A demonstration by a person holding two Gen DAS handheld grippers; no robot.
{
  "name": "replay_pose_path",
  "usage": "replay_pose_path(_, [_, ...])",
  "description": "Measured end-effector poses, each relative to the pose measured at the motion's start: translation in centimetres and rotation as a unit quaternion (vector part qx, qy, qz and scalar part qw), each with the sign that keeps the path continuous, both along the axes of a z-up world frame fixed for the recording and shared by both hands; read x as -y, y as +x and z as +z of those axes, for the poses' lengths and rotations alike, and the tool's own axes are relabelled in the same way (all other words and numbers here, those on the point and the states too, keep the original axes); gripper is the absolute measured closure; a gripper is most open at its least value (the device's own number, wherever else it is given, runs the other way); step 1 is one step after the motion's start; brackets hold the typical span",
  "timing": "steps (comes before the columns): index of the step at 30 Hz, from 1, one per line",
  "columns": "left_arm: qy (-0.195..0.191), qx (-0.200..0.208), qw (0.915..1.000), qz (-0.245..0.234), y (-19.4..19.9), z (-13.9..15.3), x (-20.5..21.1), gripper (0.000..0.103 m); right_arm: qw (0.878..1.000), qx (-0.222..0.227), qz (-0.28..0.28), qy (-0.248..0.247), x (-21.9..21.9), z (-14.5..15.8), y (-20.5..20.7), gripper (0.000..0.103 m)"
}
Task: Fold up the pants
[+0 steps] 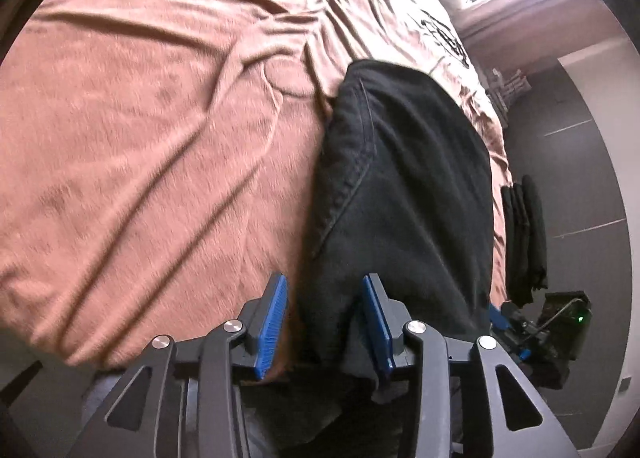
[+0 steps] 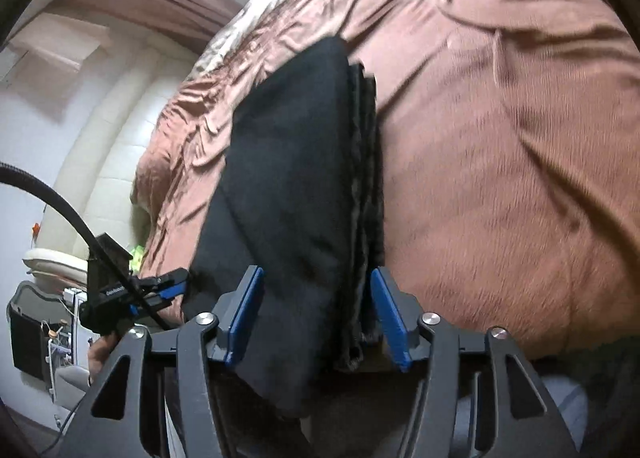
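Observation:
The black pants (image 1: 400,161) lie folded into a long narrow bundle on the brown bedspread (image 1: 160,117), running away from me near the bed's edge. My left gripper (image 1: 326,318) straddles the near end of the bundle, open, with a strip of bedspread showing between the left pad and the cloth. In the right wrist view the pants (image 2: 296,161) show stacked layers along their right side. My right gripper (image 2: 316,314) is open around that end, and the cloth nearly fills the gap between the blue pads.
The wrinkled bedspread (image 2: 500,177) spreads wide beside the pants. A dark pile of folded clothes (image 1: 524,234) sits by the bed's edge above the grey floor (image 1: 580,137). A black cable (image 2: 60,209) hangs at the left. Each view shows the other gripper low at the side.

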State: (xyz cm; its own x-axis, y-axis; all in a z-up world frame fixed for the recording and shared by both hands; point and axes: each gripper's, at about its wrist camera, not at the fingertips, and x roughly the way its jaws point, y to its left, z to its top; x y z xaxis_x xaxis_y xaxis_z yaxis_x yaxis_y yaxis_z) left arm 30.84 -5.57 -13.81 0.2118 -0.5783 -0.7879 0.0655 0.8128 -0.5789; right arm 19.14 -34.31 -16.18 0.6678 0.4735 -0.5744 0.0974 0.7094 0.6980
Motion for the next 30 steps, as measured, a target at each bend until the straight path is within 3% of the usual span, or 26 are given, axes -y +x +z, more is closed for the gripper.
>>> replay_pose_path(8, [0.004, 0.014, 0.9998, -0.017, 2.1, 1.3, 1.0, 0.06, 1.0, 0.011, -0.008, 0.012, 2.2, -0.2, 2.9, 0.049])
replay_pose_path(15, [-0.003, 0.024, 0.9989, -0.04, 4.5, 1.8, 2.8, 0.06, 1.0, -0.012, -0.013, 0.013, 0.5, -1.7, 6.3, 0.049])
replay_pose_path(24, [0.014, 0.021, 0.9984, -0.051, 8.4, 0.7, 4.8, 0.059, 0.999, 0.008, -0.03, 0.042, 1.6, -2.1, 7.8, 0.049])
replay_pose_path(27, [0.013, 0.024, 0.9983, -0.052, 10.0, 0.3, 5.3, 0.05, 0.998, 0.012, -0.031, 0.05, 1.8, -2.5, 8.5, 0.049])
replay_pose_path(30, [0.021, 0.021, 0.9979, -0.058, 11.3, -0.3, 5.9, 0.049, 0.998, 0.019, -0.031, 0.056, 1.6, -2.9, 9.0, 0.049])
